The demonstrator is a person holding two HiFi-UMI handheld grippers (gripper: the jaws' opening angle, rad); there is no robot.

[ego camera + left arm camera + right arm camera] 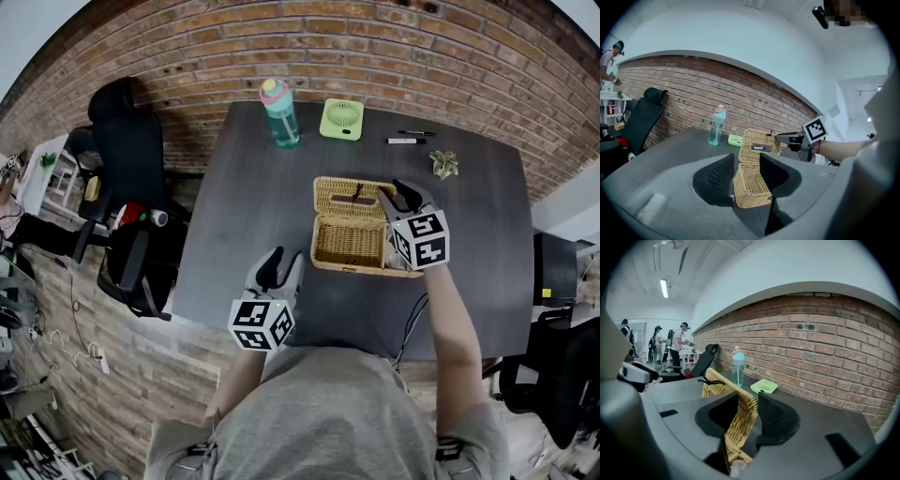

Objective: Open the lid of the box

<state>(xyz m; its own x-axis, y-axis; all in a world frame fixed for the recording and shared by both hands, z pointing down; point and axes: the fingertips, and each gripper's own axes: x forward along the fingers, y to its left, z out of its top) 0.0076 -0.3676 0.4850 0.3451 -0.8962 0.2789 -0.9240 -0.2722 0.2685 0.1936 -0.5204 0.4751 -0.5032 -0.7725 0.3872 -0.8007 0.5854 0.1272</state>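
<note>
The lid [352, 195] of the wicker box [349, 242], mid-worktop [244, 187], already stands raised, its edge pinched in the right gripper's [397, 195] half-closed jaws, so probably only letting go remains, while the left gripper [281, 265] waits apart, open and empty.

In the head view the right gripper [396, 192] hides the right wall of the box [349, 244], the person's torso [328, 412] covers the near edge of the counter [234, 234], and the small greenish thing [443, 163] near the far corner is too small to name. In the right gripper view the left finger [719, 416] covers the lower part of the lid [743, 411], and most of the box lies behind the gripper's body
</note>
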